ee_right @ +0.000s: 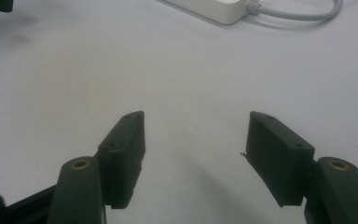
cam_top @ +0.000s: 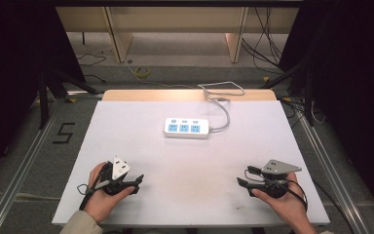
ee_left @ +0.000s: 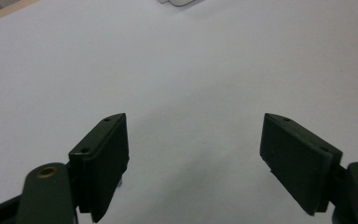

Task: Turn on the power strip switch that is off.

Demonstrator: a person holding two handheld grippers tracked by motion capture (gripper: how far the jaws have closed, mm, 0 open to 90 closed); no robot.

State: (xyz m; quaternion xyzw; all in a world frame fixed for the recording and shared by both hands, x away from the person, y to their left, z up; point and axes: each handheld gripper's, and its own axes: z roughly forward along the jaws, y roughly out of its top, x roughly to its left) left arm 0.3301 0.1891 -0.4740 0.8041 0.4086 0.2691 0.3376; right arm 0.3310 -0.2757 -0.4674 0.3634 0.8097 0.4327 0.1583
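Currently, we note the white power strip (cam_top: 186,127) lying at mid-table, its grey cable (cam_top: 222,109) trailing to the far edge. Both the left gripper (cam_top: 139,181) and right gripper (cam_top: 241,183) rest well apart from it, jaws spread, empty. We judge a careless approach could snag that cable and drag the strip.

A white table (cam_top: 126,146) stands on grey floor (cam_top: 29,146) marked with a black 5 (cam_top: 64,132); far beyond, wooden desk legs (cam_top: 119,41), loose cables (cam_top: 268,39), dark curtains on both sides
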